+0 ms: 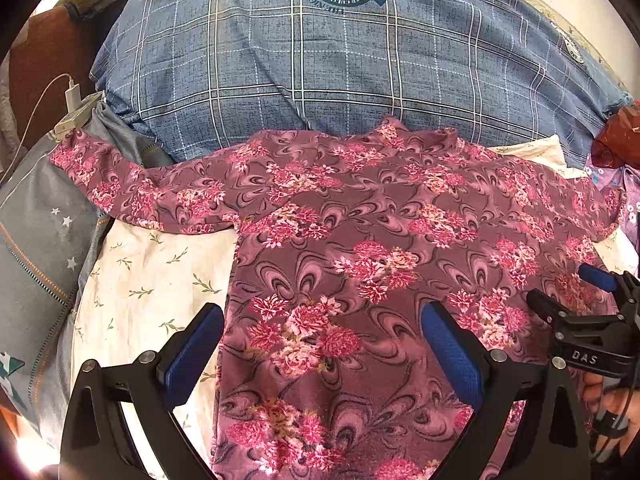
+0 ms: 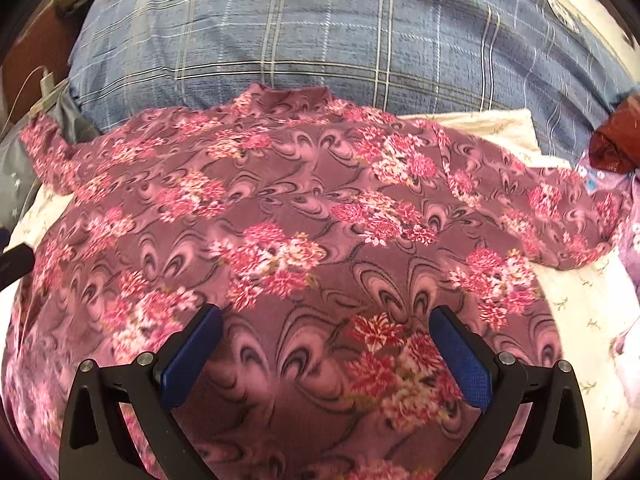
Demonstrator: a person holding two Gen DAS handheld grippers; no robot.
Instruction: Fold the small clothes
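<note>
A small mauve top with pink flowers (image 1: 360,240) lies spread flat on a cream sheet, both sleeves stretched out sideways and the collar pointing away. My left gripper (image 1: 322,320) hovers open over the top's lower left part, near its left side edge, with nothing between the blue pads. The right gripper (image 1: 568,288) shows in the left wrist view at the far right, over the garment's right side. In the right wrist view the same top (image 2: 304,216) fills the frame and my right gripper (image 2: 326,322) stands open above its lower middle, holding nothing.
A blue plaid quilt (image 1: 320,64) with a round badge is bunched behind the collar. The cream leaf-print sheet (image 1: 152,280) shows left of the garment. A grey star-print pillow (image 1: 40,224) and a white charger with cable (image 1: 74,94) sit at left. A red bag (image 2: 616,144) lies at right.
</note>
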